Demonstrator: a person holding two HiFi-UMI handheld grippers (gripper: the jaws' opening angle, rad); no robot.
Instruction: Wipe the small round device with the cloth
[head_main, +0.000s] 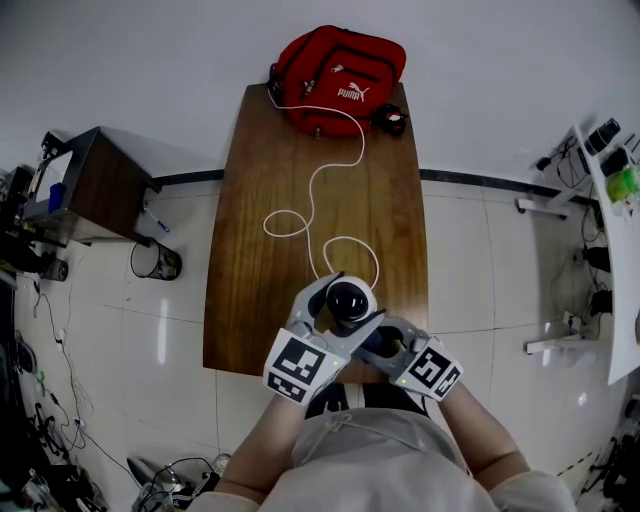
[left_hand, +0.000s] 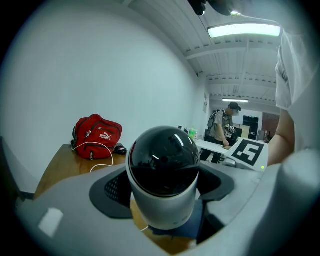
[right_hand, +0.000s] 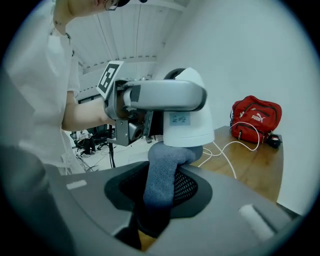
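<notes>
in the left tongs (head_main: 345, 302), clamped tight: small round device (left_hand: 162, 175), over the wooden table (head_main: 250, 300). in the right tongs (right_hand: 160, 200), pinched fast: grey cloth (right_hand: 161, 175), pressed against the device's base. beyond the tips, white cable (head_main: 312, 192), red bag (head_main: 338, 72).

The device (left_hand: 162, 175), a white body capped by a glossy black dome, stands upright, clamped between the left fingers (left_hand: 65, 205). The grey-blue cloth (right_hand: 161, 175), bunched into a roll, is pinched between the right fingers (right_hand: 240, 205), and its free end presses up against the device's base
</notes>
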